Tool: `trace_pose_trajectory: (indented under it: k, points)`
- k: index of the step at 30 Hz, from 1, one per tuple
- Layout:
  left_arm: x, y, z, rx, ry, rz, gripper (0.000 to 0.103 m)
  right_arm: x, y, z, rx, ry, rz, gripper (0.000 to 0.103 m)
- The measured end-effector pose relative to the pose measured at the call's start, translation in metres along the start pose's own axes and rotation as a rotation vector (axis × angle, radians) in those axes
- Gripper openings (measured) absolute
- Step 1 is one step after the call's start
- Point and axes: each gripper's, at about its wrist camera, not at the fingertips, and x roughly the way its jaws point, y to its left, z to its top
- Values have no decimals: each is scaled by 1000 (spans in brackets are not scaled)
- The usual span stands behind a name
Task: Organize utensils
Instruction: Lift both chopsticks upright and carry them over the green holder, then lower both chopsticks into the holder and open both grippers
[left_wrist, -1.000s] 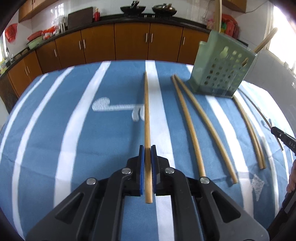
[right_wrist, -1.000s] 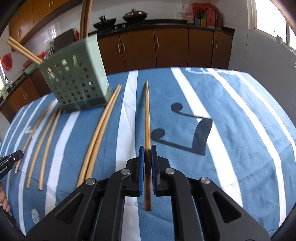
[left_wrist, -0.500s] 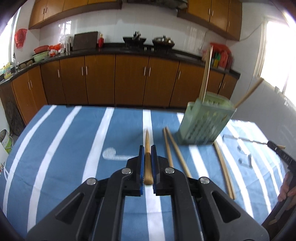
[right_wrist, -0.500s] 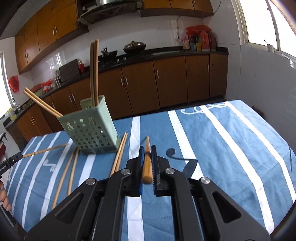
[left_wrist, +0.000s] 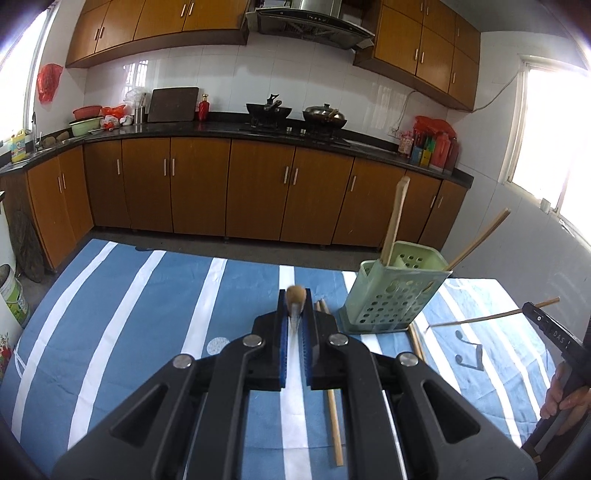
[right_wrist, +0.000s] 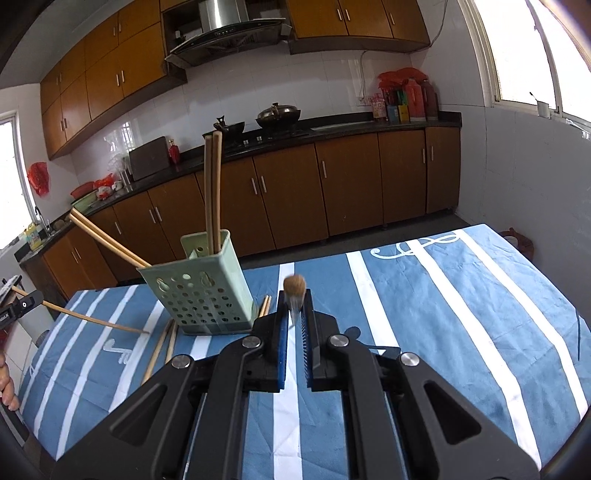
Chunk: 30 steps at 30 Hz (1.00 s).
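**Wooden sticks go up, ready for the green holder**

Wooden and thin, a long brown chopstick (left_wrist: 295, 295) sits pinched in the jaws of the left gripper (left_wrist: 294, 325). We see it end-on, so it looks like a small round dot. The right gripper (right_wrist: 294, 325) has its jaws clenched on a second wooden chopstick (right_wrist: 294, 286) in the same way. Seen from the other gripper's camera, each stick slants with its thin tip low over the blue and white striped cloth on the bench (left_wrist: 129, 314).

The step in hand looks like the carry: both sticks are off the bench and must go into the pale green plastic holder with round holes (left_wrist: 391, 295). It stands on the cloth between the two grippers and already has a few sticks in it. Loose wooden chopsticks (left_wrist: 332, 406) lie on the cloth beside it.

Next, each gripper likely needs to move over the open top, point its stick down, and let go. One at a time seems safer, so they do not bump.

A second ago both sticks lay flat on the cloth with the jaws around them. Now the grippers have lifted and tipped up, and the kitchen wall fills the views.
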Motion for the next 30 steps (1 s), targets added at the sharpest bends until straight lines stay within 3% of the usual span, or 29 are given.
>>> trace_pose_trajectory:
  k: [17, 23, 30]
  points:
    - [-66, -65, 69, 77, -104, -211, 8, -72, 36, 90, 18, -218, 241, 7]
    - [-74, -86, 99, 75, -179, -218, 8, -66, 55, 112, 2, -290, 245, 7]
    - [-48, -106, 124, 82, -239, -149, 8, -34, 65, 119, -8, -295, 204, 7]
